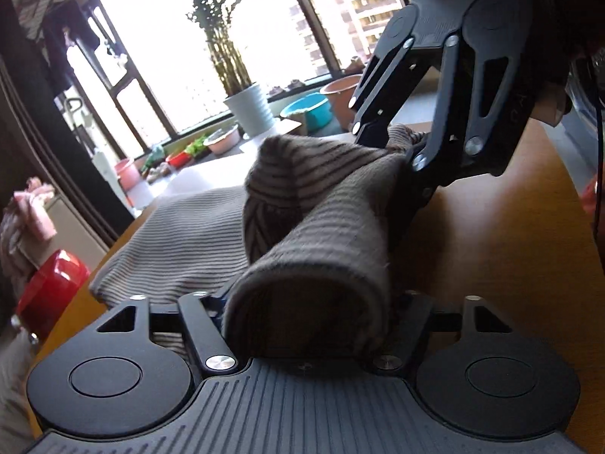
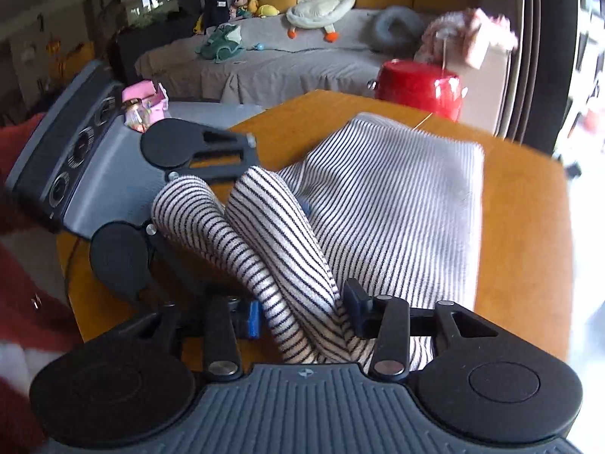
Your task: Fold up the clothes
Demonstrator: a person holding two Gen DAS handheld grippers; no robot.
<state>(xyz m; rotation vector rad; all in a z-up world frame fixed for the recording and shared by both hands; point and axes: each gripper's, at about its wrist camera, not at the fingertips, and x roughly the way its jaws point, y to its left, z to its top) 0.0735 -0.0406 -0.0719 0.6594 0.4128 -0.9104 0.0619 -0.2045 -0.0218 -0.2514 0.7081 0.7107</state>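
A striped white-and-dark garment (image 2: pixel 397 204) lies partly folded on the orange wooden table (image 2: pixel 529 196); it also shows in the left wrist view (image 1: pixel 189 242). My left gripper (image 1: pixel 306 310) is shut on a bunched end of the garment (image 1: pixel 325 234) and holds it above the table. My right gripper (image 2: pixel 302 314) is shut on the other end of the same raised strip (image 2: pixel 272 249). The two grippers face each other with the strip hanging between them. The right gripper also shows in the left wrist view (image 1: pixel 401 151), and the left gripper in the right wrist view (image 2: pixel 177 204).
A red pot (image 2: pixel 419 87) stands past the table's far edge, also in the left wrist view (image 1: pixel 49 291). A grey bed with plush toys (image 2: pixel 321 7) is behind. A plant pot (image 1: pixel 251 108), bowls (image 1: pixel 308 109) and a window sill lie beyond the table.
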